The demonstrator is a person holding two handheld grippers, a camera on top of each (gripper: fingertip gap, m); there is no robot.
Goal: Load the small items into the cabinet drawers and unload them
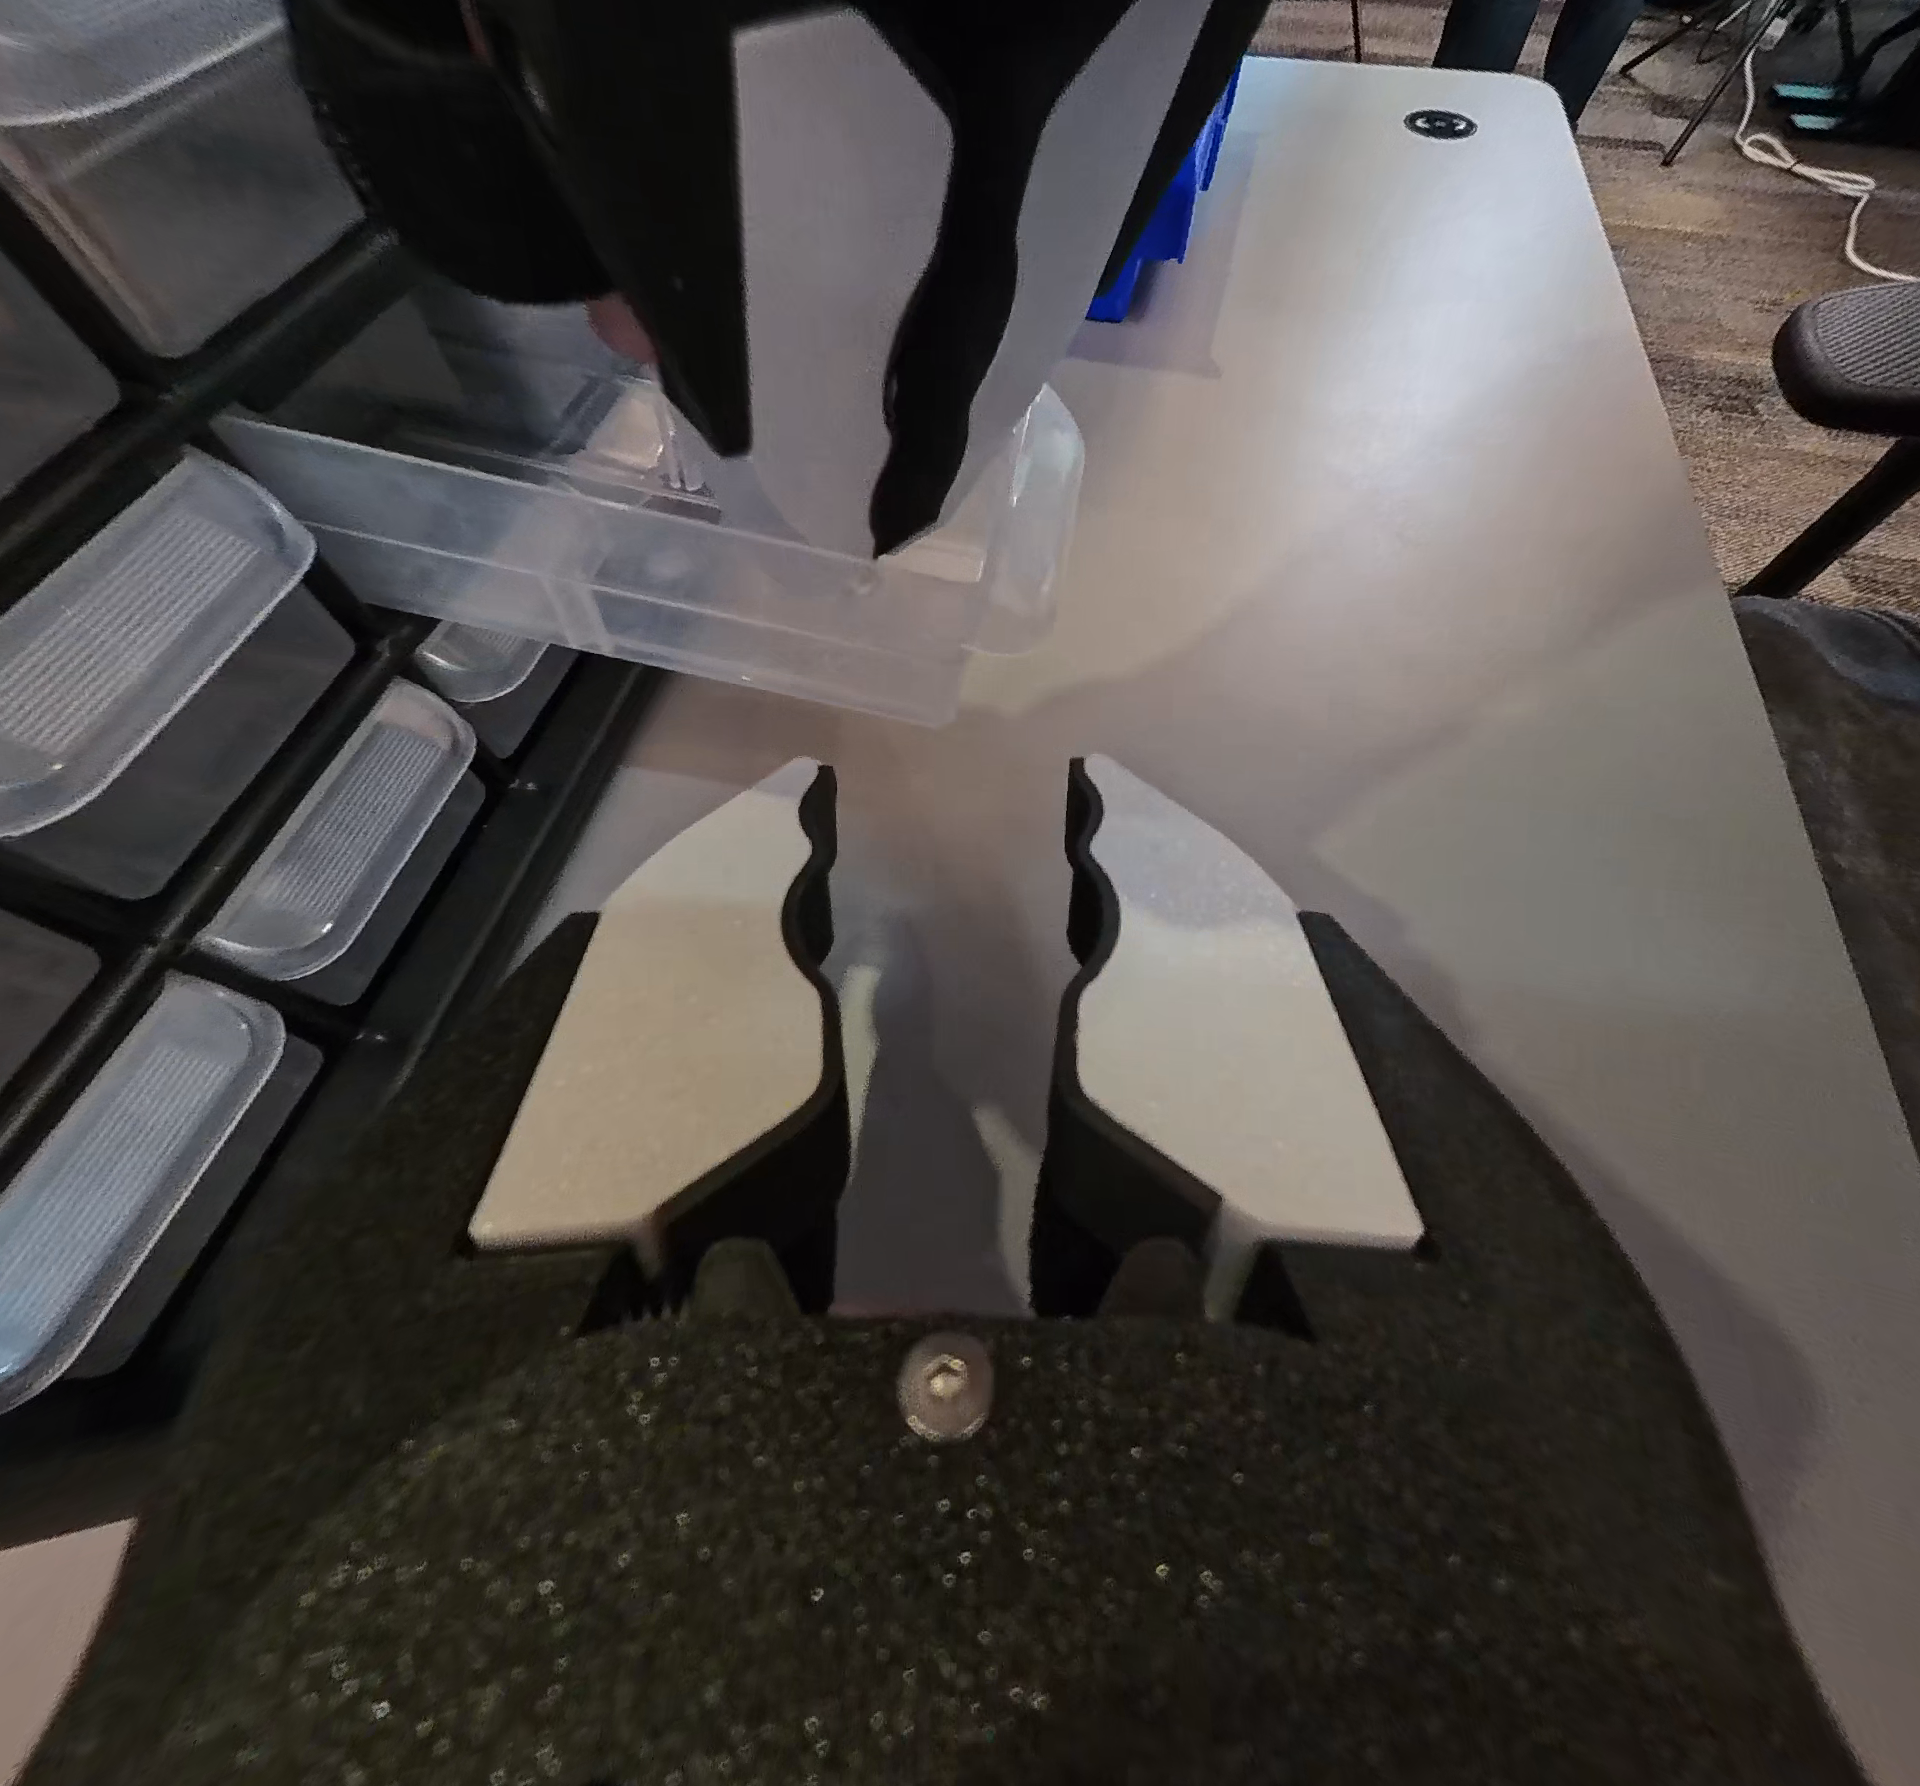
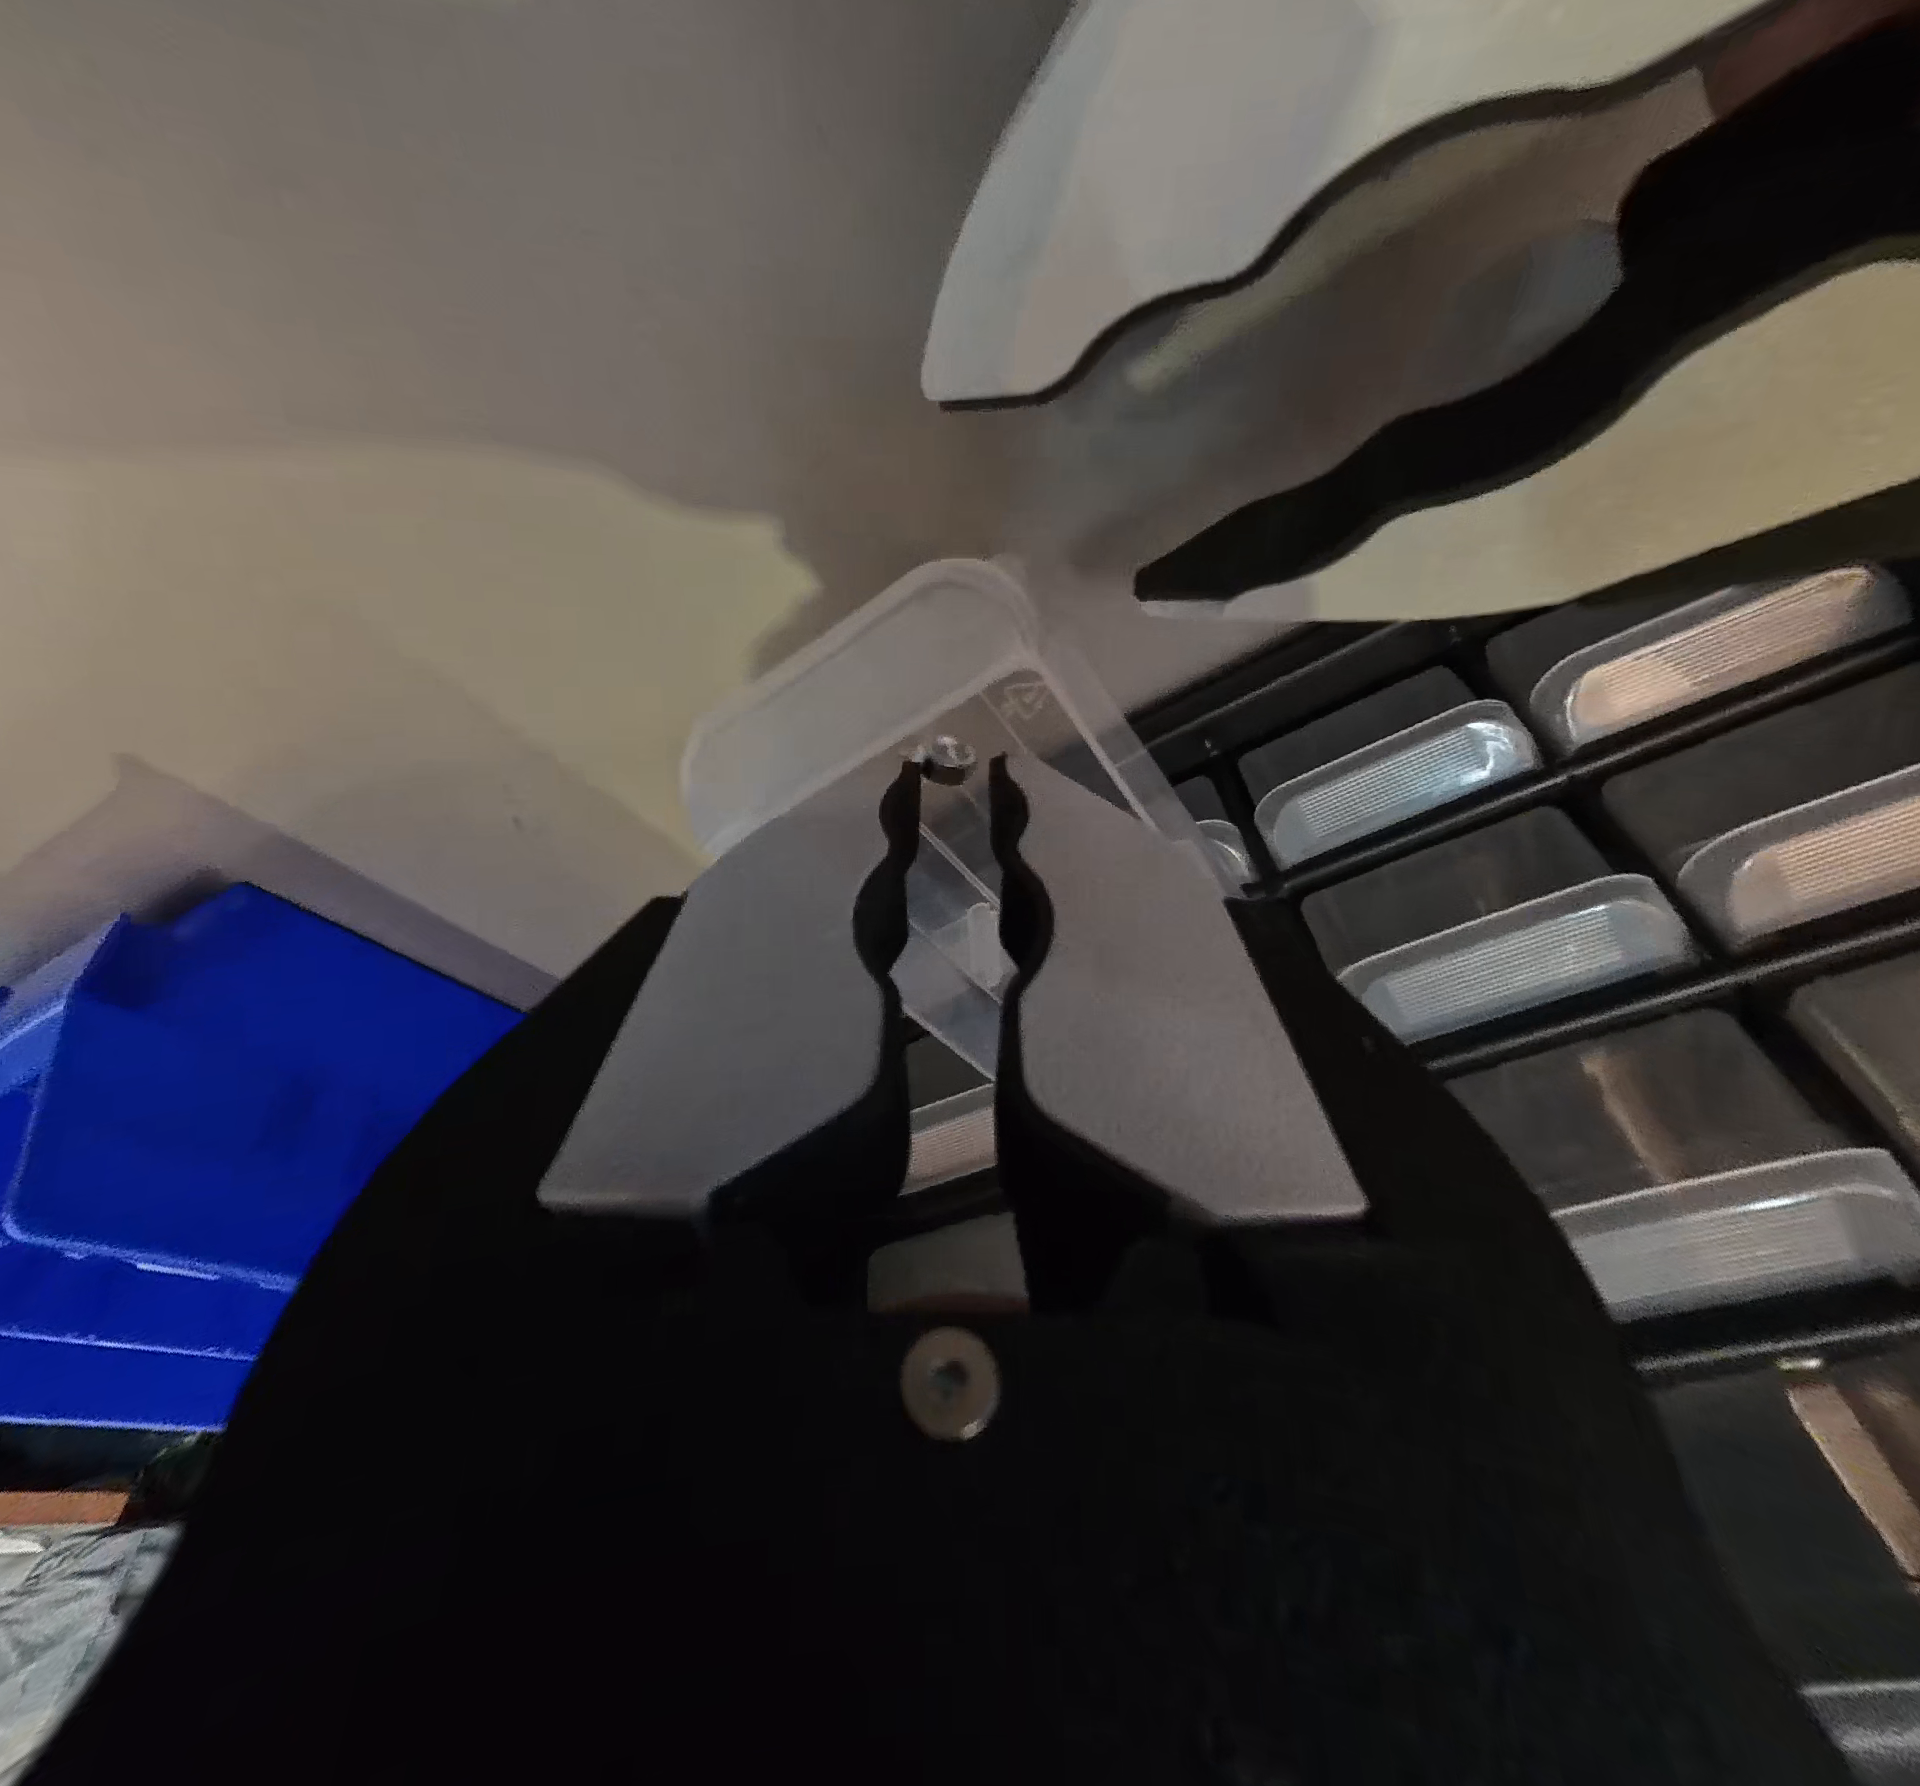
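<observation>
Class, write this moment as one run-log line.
left gripper: open, empty, above table | right gripper: tips flank small metal item at pulled-out clear drawer, grip unclear

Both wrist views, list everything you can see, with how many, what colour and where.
Cabinet: one, black frame, left of the table.
Closed drawers: several, clear plastic, in the cabinet grid.
Open drawer: one, clear, pulled out over the table.
Small item: one, silvery, at the right tongs' tips.
Bin: one, blue, on the table behind the drawer.
Table: one, white.
Chair: one, black, right of the table.
Cables: white, on the floor.
Left tongs: open, empty, below the drawer.
Right tongs: nearly closed, over the open drawer.
</observation>
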